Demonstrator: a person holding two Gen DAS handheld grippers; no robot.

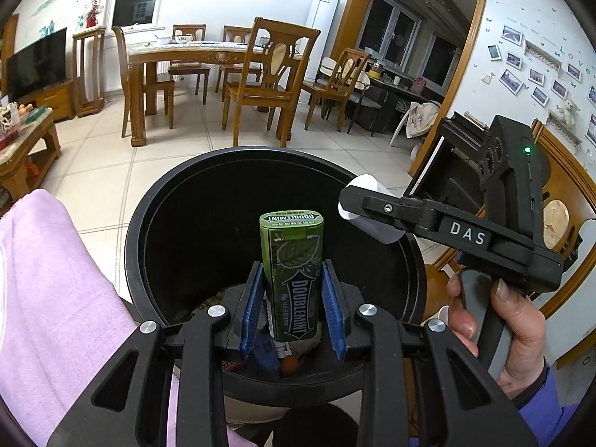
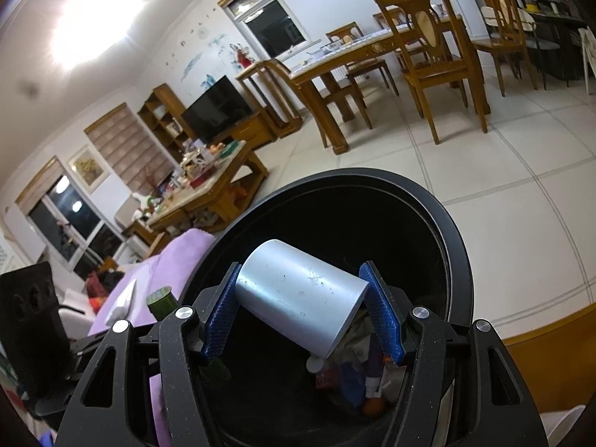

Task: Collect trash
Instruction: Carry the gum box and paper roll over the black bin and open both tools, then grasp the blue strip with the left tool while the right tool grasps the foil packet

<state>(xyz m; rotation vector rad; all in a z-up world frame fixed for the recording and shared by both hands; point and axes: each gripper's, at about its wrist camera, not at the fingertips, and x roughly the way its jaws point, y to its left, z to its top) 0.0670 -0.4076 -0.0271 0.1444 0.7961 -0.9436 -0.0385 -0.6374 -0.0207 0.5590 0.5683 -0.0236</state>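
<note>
In the left wrist view my left gripper (image 1: 292, 264) is shut on a green Doublemint gum box (image 1: 294, 260). The box stands upright between the blue pads, over the open mouth of a round black trash bin (image 1: 223, 160). A hand (image 1: 521, 335) holds my right gripper (image 1: 367, 205) over the bin's right rim, shut on a white paper cup (image 1: 372, 223). In the right wrist view the cup (image 2: 298, 298) lies tilted between the blue pads of the right gripper (image 2: 301, 266), above the bin (image 2: 372, 177). Mixed trash (image 2: 357, 372) lies at the bin's bottom. The gum box top (image 2: 160, 300) shows at the left.
A purple cloth (image 1: 48, 279) lies left of the bin. A wooden chair (image 1: 268, 85) and dining table (image 1: 178, 56) stand beyond it on the tiled floor (image 1: 104, 164). A cluttered coffee table (image 2: 208, 190) sits to the left, a wooden chair (image 1: 558, 223) close on the right.
</note>
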